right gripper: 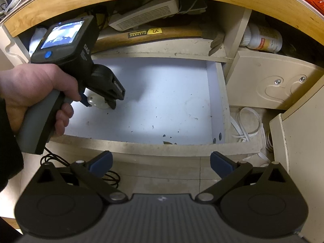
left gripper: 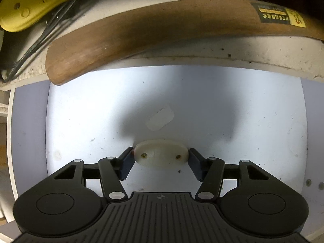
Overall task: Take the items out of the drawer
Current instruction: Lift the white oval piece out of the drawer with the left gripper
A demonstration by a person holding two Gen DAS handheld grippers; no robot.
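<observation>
A small white oval plastic piece (left gripper: 161, 153) with two screws lies at the drawer's white floor (left gripper: 222, 111). My left gripper (left gripper: 161, 157) is shut on it, one blue pad on each end. In the right wrist view the left gripper (right gripper: 99, 103) is inside the open drawer (right gripper: 162, 93) near its left side, holding the white piece (right gripper: 96, 102) just above the floor. My right gripper (right gripper: 161, 165) is open and empty, in front of the drawer's front edge.
A wooden-handled hammer (right gripper: 162, 34) lies on the shelf behind the drawer, with a white box (right gripper: 145, 14) and a bottle (right gripper: 263, 38) nearby. A yellow tool (left gripper: 30, 4) and black cables (left gripper: 40, 40) sit upper left. White cord (right gripper: 247, 125) lies right of the drawer.
</observation>
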